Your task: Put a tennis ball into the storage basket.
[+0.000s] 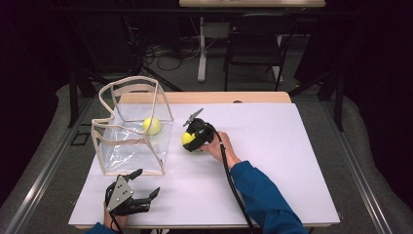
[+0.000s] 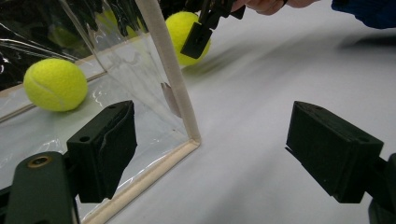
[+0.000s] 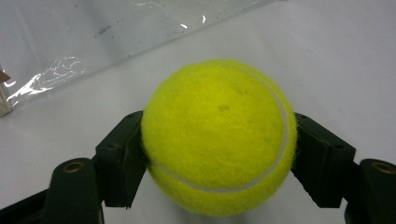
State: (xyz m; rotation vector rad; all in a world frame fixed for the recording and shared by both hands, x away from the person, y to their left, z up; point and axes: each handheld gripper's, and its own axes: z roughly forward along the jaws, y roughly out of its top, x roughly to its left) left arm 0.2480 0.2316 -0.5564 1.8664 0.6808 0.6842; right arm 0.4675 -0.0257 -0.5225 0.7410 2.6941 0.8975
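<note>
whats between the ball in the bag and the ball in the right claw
The bag's clear side wall stands between the ball in the bag and the held ball; past it is bare white table. The high view shows this.

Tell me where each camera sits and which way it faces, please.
High view: above the person's side, looking forward and down at the white table; forearms and both tools show.
Left gripper view: on the left tool, open, facing the clear plastic bag with beige trim.
Right gripper view: on the right tool, gripping a yellow-green tennis ball.
Shared: that ball and the bag appear in all three.
</note>
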